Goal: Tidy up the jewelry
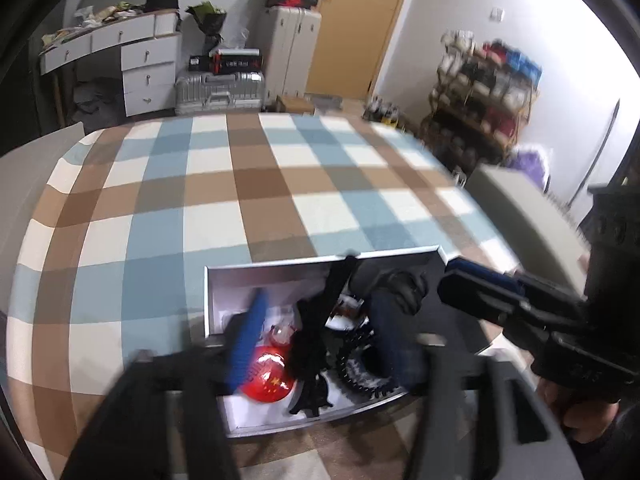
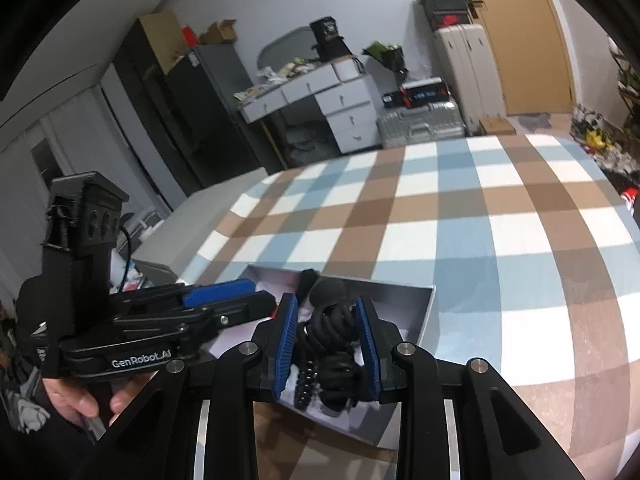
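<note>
Right tool: its blue ribbed pads stand a narrow gap apart with the black twisted cord bundle between them; whether the pads actually press it cannot be told.
Black bead strand: hangs just below the cord bundle, inside the same gap, over the near part of the box.
Left tool: its pads stand apart, angled down into the box; motion blur hides whether either touches anything. In the right wrist view the left tool enters from the left, its tips over the box's left rim.
Shallow grey cardboard box with white lining: lies open-topped on the checked surface; both tools work inside its walls, which leaves little free room in it.
Round red glossy piece with yellow stars: lies on the box floor near the left pad.
Flat black cross-shaped ornament: runs lengthwise through the middle of the box, from the far wall to the near one.
Black beaded ring: lies right of the ornament, partly under the right pad of the left tool.
Blue, brown and white checked cloth surface: spreads wide beyond the box's far and left walls; its far edge curves down towards the floor.
Silver ribbed suitcase: stands beyond that far edge.
</note>
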`<state>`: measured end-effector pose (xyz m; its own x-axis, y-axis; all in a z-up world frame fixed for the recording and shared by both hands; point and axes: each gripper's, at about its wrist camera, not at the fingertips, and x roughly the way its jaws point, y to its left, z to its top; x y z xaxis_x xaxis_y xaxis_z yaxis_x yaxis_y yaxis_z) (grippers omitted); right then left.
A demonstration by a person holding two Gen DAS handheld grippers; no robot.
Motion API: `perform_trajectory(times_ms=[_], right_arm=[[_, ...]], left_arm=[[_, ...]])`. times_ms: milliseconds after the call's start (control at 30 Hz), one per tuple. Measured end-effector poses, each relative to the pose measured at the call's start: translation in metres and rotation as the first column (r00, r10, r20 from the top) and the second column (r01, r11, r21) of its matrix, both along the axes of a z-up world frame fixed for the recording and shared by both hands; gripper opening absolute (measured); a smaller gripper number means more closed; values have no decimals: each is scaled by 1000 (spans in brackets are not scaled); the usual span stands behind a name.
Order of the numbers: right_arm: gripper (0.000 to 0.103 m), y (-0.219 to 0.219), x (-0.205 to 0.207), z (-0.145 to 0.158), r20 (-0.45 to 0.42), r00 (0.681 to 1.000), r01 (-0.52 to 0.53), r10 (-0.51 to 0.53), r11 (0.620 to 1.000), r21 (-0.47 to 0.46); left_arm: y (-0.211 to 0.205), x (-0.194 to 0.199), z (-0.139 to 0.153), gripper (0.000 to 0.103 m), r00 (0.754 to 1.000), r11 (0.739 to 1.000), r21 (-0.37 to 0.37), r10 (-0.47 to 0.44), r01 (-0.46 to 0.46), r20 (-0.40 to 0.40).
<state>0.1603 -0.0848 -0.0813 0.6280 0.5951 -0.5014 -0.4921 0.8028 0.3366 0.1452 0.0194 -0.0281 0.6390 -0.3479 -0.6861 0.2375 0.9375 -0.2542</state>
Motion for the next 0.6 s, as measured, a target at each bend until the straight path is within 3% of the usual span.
perform_trajectory(times_ms=[100,167,233,300,467,567,600], right_arm=[[46,-2,-11,9,62,998,6,-6,1000,-9],[61,-4,-19,16,112,994,19,-19,1000,-1],[72,-6,-27,25,168,985,36,-37,999,10],[80,-8,-34,31,212,976,48,-52,999,23],[86,-8,-52,42,315,948,35,-46,999,41],[95,-9,-62,43,368,927,57,-69,997,44],[97,-10,-65,43,384,920,66,-79,997,47]], left_arm=[[7,-8,9,62,998,1000,-17,19,-18,59],[10,-15,15,62,994,999,-18,36,-35,102],[12,-22,21,67,987,998,-11,70,-69,147],[14,-28,24,81,974,994,-7,109,-110,197],[20,-47,33,86,912,976,-28,212,-216,351],[22,-60,38,102,848,956,-49,279,-288,451],[23,-63,39,102,824,950,-54,294,-307,484]])
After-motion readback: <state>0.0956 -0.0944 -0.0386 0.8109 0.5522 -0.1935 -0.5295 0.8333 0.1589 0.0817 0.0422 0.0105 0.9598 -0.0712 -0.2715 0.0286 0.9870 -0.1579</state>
